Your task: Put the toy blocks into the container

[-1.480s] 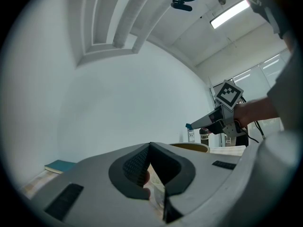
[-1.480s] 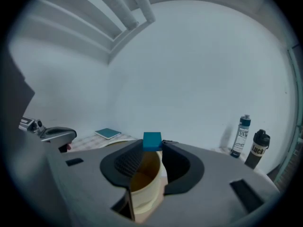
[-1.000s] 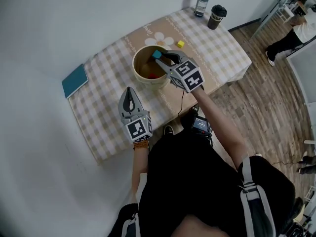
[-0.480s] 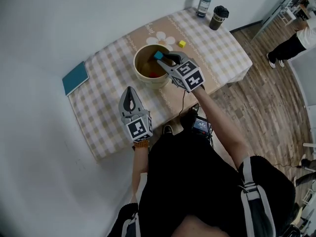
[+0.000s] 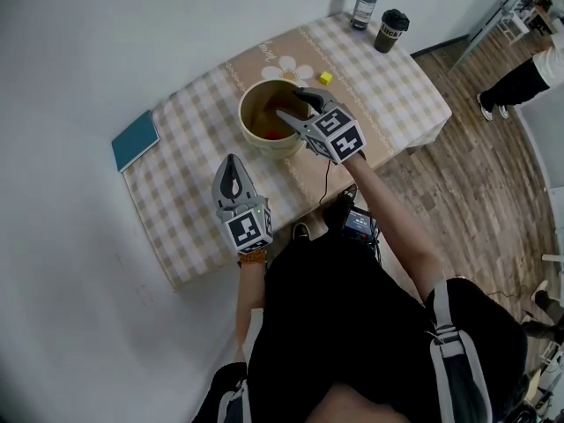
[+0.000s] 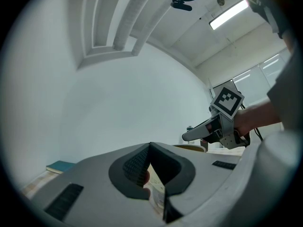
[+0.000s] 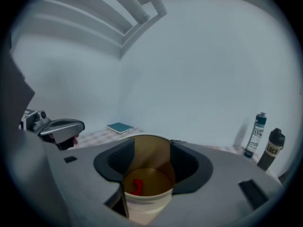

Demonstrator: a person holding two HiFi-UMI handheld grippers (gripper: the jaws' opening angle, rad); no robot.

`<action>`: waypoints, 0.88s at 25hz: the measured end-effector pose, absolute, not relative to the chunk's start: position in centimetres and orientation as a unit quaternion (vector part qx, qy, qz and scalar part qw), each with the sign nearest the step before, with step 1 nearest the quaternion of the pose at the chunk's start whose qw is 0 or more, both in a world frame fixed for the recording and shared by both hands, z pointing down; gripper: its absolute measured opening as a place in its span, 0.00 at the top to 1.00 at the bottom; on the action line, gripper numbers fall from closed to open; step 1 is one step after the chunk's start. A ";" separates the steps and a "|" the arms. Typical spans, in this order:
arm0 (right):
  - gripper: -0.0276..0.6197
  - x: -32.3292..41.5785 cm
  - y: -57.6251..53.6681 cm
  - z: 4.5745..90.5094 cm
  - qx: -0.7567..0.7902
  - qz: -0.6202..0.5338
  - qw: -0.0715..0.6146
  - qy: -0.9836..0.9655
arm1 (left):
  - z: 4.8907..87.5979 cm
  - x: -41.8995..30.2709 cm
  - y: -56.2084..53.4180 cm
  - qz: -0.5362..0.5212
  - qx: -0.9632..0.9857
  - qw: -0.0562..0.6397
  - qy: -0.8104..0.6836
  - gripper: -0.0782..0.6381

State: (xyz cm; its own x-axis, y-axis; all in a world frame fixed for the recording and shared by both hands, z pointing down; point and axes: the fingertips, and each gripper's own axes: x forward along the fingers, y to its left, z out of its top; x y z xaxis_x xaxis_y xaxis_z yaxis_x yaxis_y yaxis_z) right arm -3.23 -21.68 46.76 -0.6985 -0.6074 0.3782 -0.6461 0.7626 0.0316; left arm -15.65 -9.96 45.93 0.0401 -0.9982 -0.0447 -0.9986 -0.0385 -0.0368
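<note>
A cream round container [image 5: 250,104] stands on the checked tablecloth, with a red block [image 5: 274,134] on its bottom. My right gripper [image 5: 289,102] hangs over its right rim; its jaws have just been opening and stand open with nothing between them. In the right gripper view the container [image 7: 147,195] and the red block [image 7: 137,187] show between the spread jaws. No blue block shows in any view. A small yellow block [image 5: 325,77] lies on the cloth behind the container. My left gripper [image 5: 231,162] is shut and empty near the table's front, pointing level.
A teal book [image 5: 134,140] lies at the table's left end. Two bottles [image 5: 366,3] [image 5: 388,30] stand at the far right corner. A person [image 5: 529,69] stands on the wooden floor at the upper right. The table's front edge runs just below my left gripper.
The right gripper's jaws have spread, and the blue block that they held over the container is gone from between them. Both hands stayed where they were.
</note>
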 end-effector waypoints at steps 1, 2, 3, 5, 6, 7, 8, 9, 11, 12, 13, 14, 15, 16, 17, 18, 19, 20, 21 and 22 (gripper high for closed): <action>0.59 -3.2 -21.7 46.7 0.341 0.051 0.186 -0.920 | 45.9 -15.6 -10.0 0.003 -0.721 0.029 0.692 0.89; 0.59 -3.1 -21.8 46.7 0.342 0.051 0.185 -0.920 | 46.0 -15.6 -10.1 0.002 -0.721 0.029 0.692 0.89; 0.59 -3.0 -21.8 46.7 0.343 0.050 0.185 -0.919 | 46.0 -15.6 -10.1 0.001 -0.721 0.028 0.692 0.90; 0.59 -2.7 -22.0 46.7 0.345 0.049 0.183 -0.919 | 46.1 -15.6 -10.2 0.000 -0.722 0.029 0.691 0.89; 0.59 -2.5 -22.1 46.8 0.347 0.049 0.183 -0.918 | 46.2 -15.6 -10.3 -0.001 -0.722 0.029 0.691 0.89; 0.59 -2.1 -22.3 46.9 0.349 0.049 0.184 -0.918 | 46.3 -15.6 -10.4 -0.002 -0.722 0.029 0.691 0.89; 0.59 -1.7 -22.6 47.0 0.352 0.050 0.184 -0.916 | 46.4 -15.5 -10.5 -0.004 -0.722 0.028 0.691 0.89; 0.59 -1.3 -22.9 47.2 0.355 0.051 0.184 -0.915 | 46.5 -15.5 -10.6 -0.005 -0.722 0.028 0.691 0.89; 0.59 -0.3 -23.8 47.5 0.362 0.056 0.183 -0.913 | 46.8 -15.5 -10.9 -0.009 -0.722 0.025 0.692 0.89; 0.59 0.3 -24.3 47.7 0.365 0.058 0.183 -0.911 | 46.9 -15.5 -11.1 -0.011 -0.721 0.023 0.692 0.89; 0.59 0.9 -24.9 47.8 0.369 0.062 0.182 -0.909 | 47.0 -15.5 -11.3 -0.013 -0.720 0.022 0.693 0.89; 0.59 1.6 -25.5 48.0 0.373 0.066 0.182 -0.907 | 47.0 -15.5 -11.5 -0.016 -0.720 0.021 0.694 0.89; 0.59 2.3 -26.1 48.3 0.378 0.069 0.182 -0.905 | 47.1 -15.5 -11.7 -0.019 -0.719 0.021 0.695 0.89; 0.59 3.0 -26.8 48.6 0.383 0.072 0.182 -0.903 | 47.2 -15.5 -11.9 -0.021 -0.718 0.020 0.695 0.90; 0.59 3.7 -27.4 49.0 0.387 0.075 0.183 -0.900 | 47.4 -15.5 -12.1 -0.023 -0.717 0.019 0.696 0.90; 0.59 4.3 -28.0 49.4 0.392 0.078 0.185 -0.898 | 47.6 -15.5 -12.2 -0.025 -0.717 0.018 0.697 0.90; 0.59 5.0 -28.7 49.9 0.396 0.080 0.187 -0.895 | 47.8 -15.5 -12.4 -0.027 -0.716 0.017 0.697 0.90; 0.59 5.6 -29.3 50.4 0.401 0.083 0.190 -0.893 | 47.9 -15.5 -12.6 -0.030 -0.715 0.016 0.698 0.90; 0.59 6.3 -30.0 51.1 0.405 0.085 0.193 -0.890 | 48.0 -15.5 -12.7 -0.032 -0.714 0.015 0.699 0.90; 0.59 6.9 -30.8 51.7 0.409 0.087 0.197 -0.887 | 48.2 -15.6 -12.9 -0.035 -0.713 0.014 0.701 0.89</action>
